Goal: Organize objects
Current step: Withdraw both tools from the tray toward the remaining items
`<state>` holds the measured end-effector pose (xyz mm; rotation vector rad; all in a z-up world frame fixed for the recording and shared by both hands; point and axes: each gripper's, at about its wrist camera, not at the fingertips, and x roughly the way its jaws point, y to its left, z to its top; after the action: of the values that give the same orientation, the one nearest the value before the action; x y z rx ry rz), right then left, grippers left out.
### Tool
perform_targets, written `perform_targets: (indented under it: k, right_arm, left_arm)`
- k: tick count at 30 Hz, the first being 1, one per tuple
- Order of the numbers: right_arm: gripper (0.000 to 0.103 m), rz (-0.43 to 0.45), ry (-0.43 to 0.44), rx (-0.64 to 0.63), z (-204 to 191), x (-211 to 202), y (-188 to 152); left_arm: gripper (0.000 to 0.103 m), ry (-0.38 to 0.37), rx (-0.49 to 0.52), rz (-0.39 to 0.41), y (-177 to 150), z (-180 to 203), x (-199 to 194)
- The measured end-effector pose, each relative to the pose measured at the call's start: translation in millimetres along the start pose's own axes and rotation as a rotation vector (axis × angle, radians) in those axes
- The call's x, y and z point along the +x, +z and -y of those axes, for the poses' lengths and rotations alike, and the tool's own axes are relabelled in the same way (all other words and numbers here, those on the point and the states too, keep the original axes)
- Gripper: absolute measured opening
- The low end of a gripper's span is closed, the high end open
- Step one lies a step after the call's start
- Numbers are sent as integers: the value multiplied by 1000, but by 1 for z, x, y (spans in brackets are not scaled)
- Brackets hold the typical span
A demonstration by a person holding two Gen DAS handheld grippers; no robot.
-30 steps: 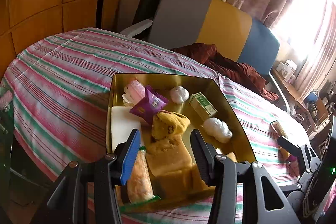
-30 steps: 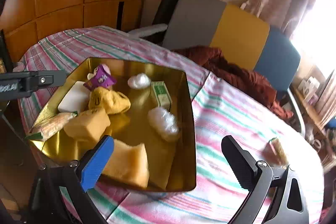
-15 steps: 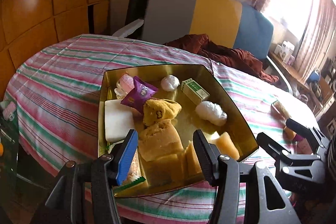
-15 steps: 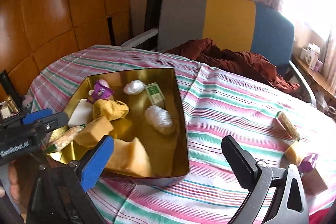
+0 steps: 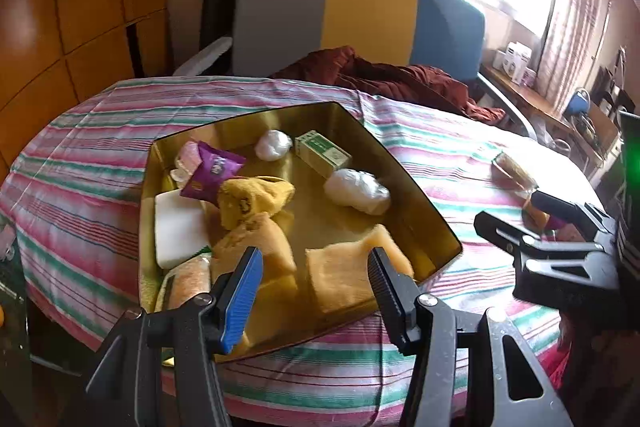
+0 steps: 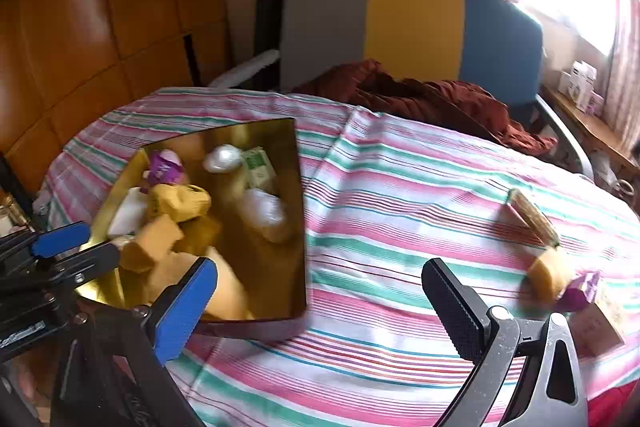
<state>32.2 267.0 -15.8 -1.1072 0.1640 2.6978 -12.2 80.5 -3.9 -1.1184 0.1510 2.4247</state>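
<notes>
A gold tray (image 5: 404, 167) stands on the striped tablecloth (image 5: 80, 155). It holds a purple packet (image 5: 212, 169), a white block (image 5: 178, 227), a yellow cloth (image 5: 252, 195), a green-white box (image 5: 322, 153), two white wrapped lumps and yellow sponges (image 5: 352, 267). My left gripper (image 5: 316, 279) hovers open over the tray's near edge, with nothing between its pads. My right gripper (image 6: 318, 279) is wide open above the cloth, right of the tray (image 6: 299, 187). Loose to its right lie a long packet (image 6: 534, 217), a yellow sponge piece (image 6: 550, 273) and a purple packet (image 6: 582, 289).
A grey, yellow and blue chair (image 6: 412, 23) with a maroon cloth (image 6: 432, 99) over it stands behind the table. Wooden panels (image 6: 100, 27) fill the left. A shelf with small boxes (image 6: 580, 87) runs under the bright window. A tan box (image 6: 596, 323) lies near the table's right edge.
Both grippers have slid to the right and rolled, so the tray sits further left in both views. The left jaws stand wider. Loose items at the right have come into the right wrist view.
</notes>
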Motion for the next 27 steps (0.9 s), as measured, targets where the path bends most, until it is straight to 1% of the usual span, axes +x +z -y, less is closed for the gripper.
perform_targets:
  k: [4, 7, 11, 15, 19, 21, 24, 25, 27]
  right_arm:
    - [103, -14, -22, 38, 24, 0, -4]
    - [103, -18, -57, 61, 43, -2, -6]
    - [103, -22, -89, 129, 80, -6, -6]
    - [103, -13, -148, 207, 125, -15, -5]
    - [103, 13, -259, 302, 183, -31, -9]
    - [103, 40, -320, 409, 223, -42, -15]
    - [103, 90, -418, 564, 271, -59, -31]
    - [103, 108, -438, 632, 287, -64, -39]
    - [103, 137, -443, 761, 310, -70, -53]
  left_arm:
    - [55, -20, 29, -18, -2, 11, 5]
    - [55, -37, 52, -29, -2, 19, 7]
    - [55, -59, 83, -36, -2, 31, 9]
    - [55, -84, 112, -44, 2, 44, 11]
    - [55, -114, 152, -47, 6, 63, 13]
    - [55, -131, 171, -54, 8, 73, 15]
    - [55, -155, 213, -68, 10, 93, 21]
    - [55, -160, 227, -72, 10, 99, 23]
    - [55, -179, 257, -87, 11, 114, 28]
